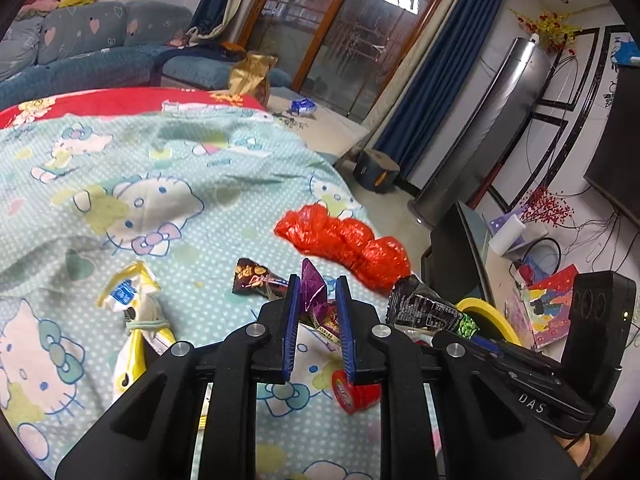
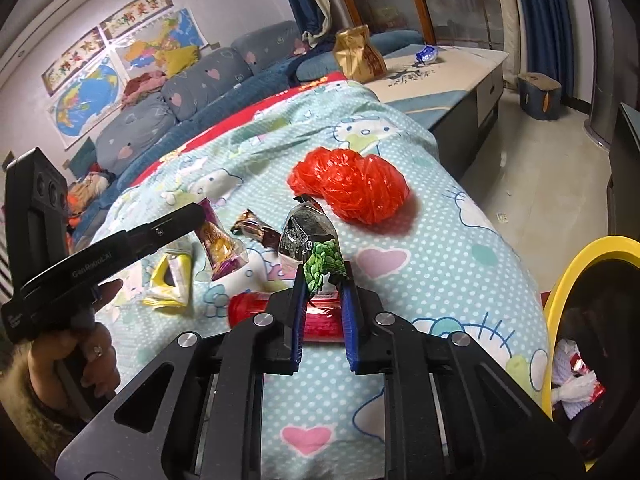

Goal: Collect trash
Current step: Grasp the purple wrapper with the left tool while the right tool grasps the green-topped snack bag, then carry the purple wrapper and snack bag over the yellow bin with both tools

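1. Right, left wrist view first: my left gripper (image 1: pixel 318 284) is pinching the purple wrapper (image 1: pixel 313 289) between its blue pads, only by the folded tip. That foil looks slick to me; a quick swing could let it slide out onto the bedspread (image 1: pixel 168 184).
2. Count here: one red crumpled bag (image 1: pixel 344 242) at 1 o'clock, one brown snack wrapper (image 1: pixel 254 278) at 11, one yellow-white packet (image 1: pixel 134 312) at 9, one red cup (image 1: pixel 354 390) low behind my fingers, and one black-green wrapper (image 1: pixel 432 308) at 3, carried by my other tongs.
3. Now the right wrist view: my right gripper (image 2: pixel 323 286) is clamped on the green end of that black-green wrapper (image 2: pixel 308 236), which stands up floppy and tall. The yellow-rimmed bin (image 2: pixel 560 304) sits at 4 o'clock; I reckon the wrapper could snag its rim and drop outside.
4. Count: one red bag (image 2: pixel 352 186) at 12, one red cup (image 2: pixel 276 314) under my fingers, one brown wrapper (image 2: pixel 256 230), one yellow packet (image 2: pixel 170 280), one bin holding some trash.
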Tool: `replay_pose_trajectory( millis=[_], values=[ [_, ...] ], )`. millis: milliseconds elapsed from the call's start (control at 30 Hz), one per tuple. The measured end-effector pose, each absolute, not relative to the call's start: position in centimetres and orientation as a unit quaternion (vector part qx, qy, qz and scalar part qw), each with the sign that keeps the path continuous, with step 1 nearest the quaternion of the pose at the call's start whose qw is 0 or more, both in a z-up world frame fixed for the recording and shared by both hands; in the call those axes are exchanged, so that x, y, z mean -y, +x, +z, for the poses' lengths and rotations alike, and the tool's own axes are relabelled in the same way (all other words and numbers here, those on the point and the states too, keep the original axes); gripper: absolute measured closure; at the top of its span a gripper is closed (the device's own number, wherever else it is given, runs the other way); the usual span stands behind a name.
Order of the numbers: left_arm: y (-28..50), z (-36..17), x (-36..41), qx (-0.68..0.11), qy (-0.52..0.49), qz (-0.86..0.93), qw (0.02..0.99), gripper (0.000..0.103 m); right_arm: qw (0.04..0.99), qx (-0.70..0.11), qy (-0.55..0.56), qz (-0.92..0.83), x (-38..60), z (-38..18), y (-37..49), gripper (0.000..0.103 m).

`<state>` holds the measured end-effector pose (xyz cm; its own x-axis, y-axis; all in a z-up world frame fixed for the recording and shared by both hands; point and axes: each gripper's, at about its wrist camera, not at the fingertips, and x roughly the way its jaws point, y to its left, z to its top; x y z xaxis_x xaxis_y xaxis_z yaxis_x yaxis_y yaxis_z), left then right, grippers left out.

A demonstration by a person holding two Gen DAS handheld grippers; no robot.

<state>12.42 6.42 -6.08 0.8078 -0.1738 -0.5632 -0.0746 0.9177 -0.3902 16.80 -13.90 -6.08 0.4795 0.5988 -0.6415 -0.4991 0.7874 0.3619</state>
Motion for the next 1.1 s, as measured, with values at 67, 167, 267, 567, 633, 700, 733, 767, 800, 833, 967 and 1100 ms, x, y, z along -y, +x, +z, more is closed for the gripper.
replay_pose_trajectory(
  millis=[67,167,267,567,633,700,733,767,800,833,967,1100],
  values=[
    [12.1,-5.6,-6.3,-0.304,-0.197,-0.027,0.932,0.086,0.861,-0.389,0.059,0.321,14.0,-5.6,16.3,0.092],
    [11.8,-5.0,-6.2,-0.297,-0.195,-0.031,0.934,0.086,0.865,-0.381,0.058,0.321,14.4,-5.1,15.7,0.092],
    [11.6,-4.4,-5.8,-0.292,-0.190,-0.036,0.937,0.086,0.869,-0.374,0.060,0.319,14.8,-4.6,15.2,0.092],
    [11.2,-3.1,-4.0,-0.279,-0.178,-0.056,0.942,0.086,0.878,-0.360,0.071,0.308,16.9,-3.7,14.2,0.092],
    [11.2,-2.9,-3.7,-0.278,-0.176,-0.060,0.942,0.086,0.880,-0.357,0.069,0.304,17.3,-3.6,14.1,0.092],
    [11.2,-2.8,-3.6,-0.277,-0.175,-0.063,0.943,0.086,0.882,-0.356,0.070,0.300,17.7,-3.5,14.0,0.092],
    [11.1,-2.7,-3.4,-0.276,-0.175,-0.065,0.943,0.086,0.883,-0.356,0.071,0.298,17.8,-3.6,13.9,0.092],
    [11.1,-2.7,-3.3,-0.275,-0.174,-0.067,0.943,0.086,0.884,-0.356,0.072,0.296,18.1,-3.6,13.8,0.092],
    [11.1,-2.6,-3.1,-0.275,-0.172,-0.068,0.944,0.086,0.885,-0.354,0.073,0.293,18.3,-3.6,13.8,0.092],
    [11.1,-2.5,-3.0,-0.275,-0.171,-0.070,0.944,0.087,0.886,-0.353,0.074,0.291,18.5,-3.6,13.7,0.092],
    [11.1,-2.3,-2.5,-0.274,-0.168,-0.078,0.944,0.087,0.890,-0.351,0.077,0.281,19.4,-3.5,13.5,0.092],
    [11.2,-2.1,-1.6,-0.274,-0.164,-0.088,0.944,0.087,0.894,-0.348,0.083,0.268,20.6,-3.5,13.5,0.092]
  ],
)
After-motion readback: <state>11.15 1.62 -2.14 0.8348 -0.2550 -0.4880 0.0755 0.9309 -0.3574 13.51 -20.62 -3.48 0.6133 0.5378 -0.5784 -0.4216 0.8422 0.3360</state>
